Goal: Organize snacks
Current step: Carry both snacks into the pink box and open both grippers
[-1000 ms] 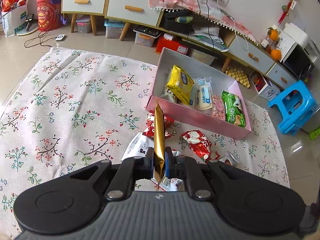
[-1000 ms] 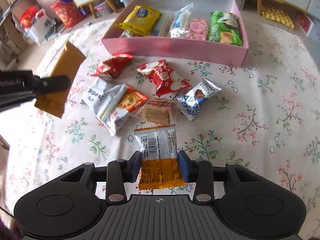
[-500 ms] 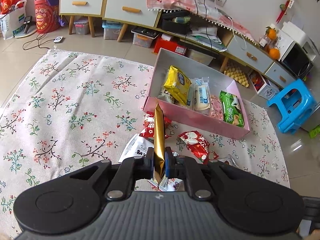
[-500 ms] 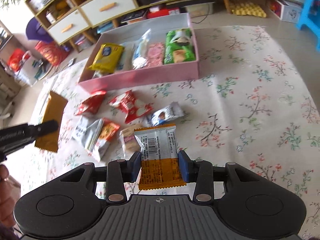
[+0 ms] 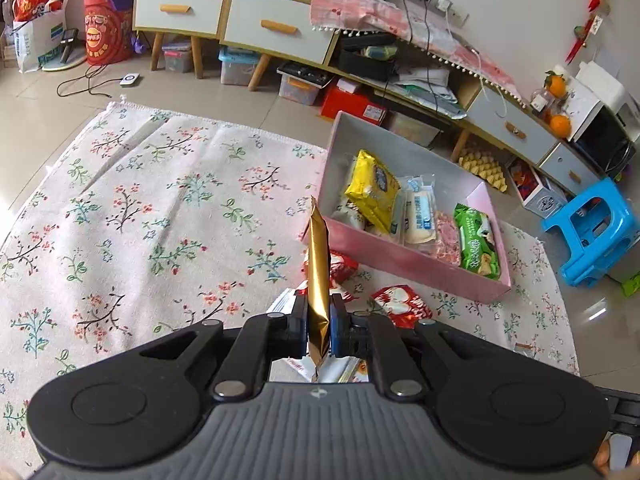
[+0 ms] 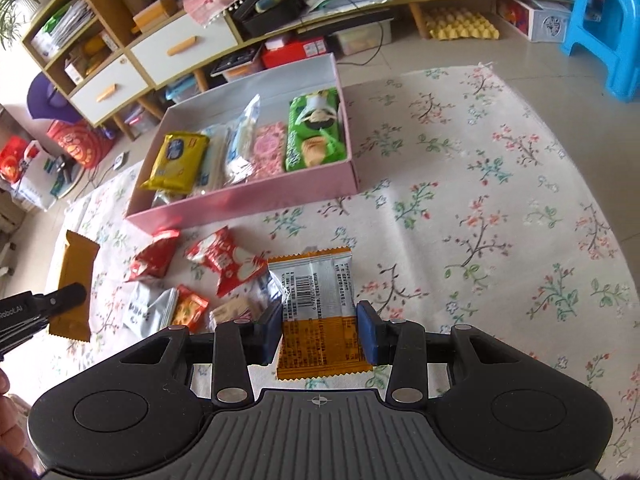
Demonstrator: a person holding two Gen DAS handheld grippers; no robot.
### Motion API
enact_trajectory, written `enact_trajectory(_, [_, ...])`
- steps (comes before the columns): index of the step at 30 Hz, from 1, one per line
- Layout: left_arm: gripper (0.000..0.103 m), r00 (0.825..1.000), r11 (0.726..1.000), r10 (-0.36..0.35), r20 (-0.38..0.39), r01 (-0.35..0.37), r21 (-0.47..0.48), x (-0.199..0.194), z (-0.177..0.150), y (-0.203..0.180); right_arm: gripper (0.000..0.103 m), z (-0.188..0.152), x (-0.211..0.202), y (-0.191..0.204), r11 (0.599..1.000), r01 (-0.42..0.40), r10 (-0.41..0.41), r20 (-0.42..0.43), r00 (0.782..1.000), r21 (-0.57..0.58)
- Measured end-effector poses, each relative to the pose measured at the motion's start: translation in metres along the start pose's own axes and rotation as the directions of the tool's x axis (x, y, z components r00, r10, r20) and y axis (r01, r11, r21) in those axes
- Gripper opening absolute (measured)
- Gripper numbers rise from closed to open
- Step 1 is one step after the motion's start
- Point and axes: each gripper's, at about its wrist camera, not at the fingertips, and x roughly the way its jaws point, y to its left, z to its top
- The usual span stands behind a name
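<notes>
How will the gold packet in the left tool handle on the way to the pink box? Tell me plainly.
Probably light: the left tool holds the gold packet by one end and it stands straight, so it looks fairly stiff. Its glossy foil may be slippery. Pinched edge-on, it could twist when lowered into the pink box.

Pink box [image 6: 248, 208], floral white cloth [image 6: 480, 200], gold packet [image 5: 318, 264], orange-and-silver packet [image 6: 316, 304], blue stool [image 5: 592, 228].
</notes>
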Motion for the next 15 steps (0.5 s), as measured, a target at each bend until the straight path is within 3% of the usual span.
enact_trajectory(6, [0.009, 0.999, 0.999, -0.040, 0.015, 0.040, 0.009, 0.003, 0.007, -0.013, 0.038, 0.011, -0.003, 0.000, 1.000, 0.004, -0.004, 0.066, 0.998, 0.005])
enact_trajectory(15, [0.009, 0.986, 0.987, -0.156, 0.058, 0.154, 0.037, 0.029, 0.035, -0.044, 0.038, 0.044, 0.014, -0.004, 0.997, -0.031, 0.020, 0.151, 0.988, 0.069])
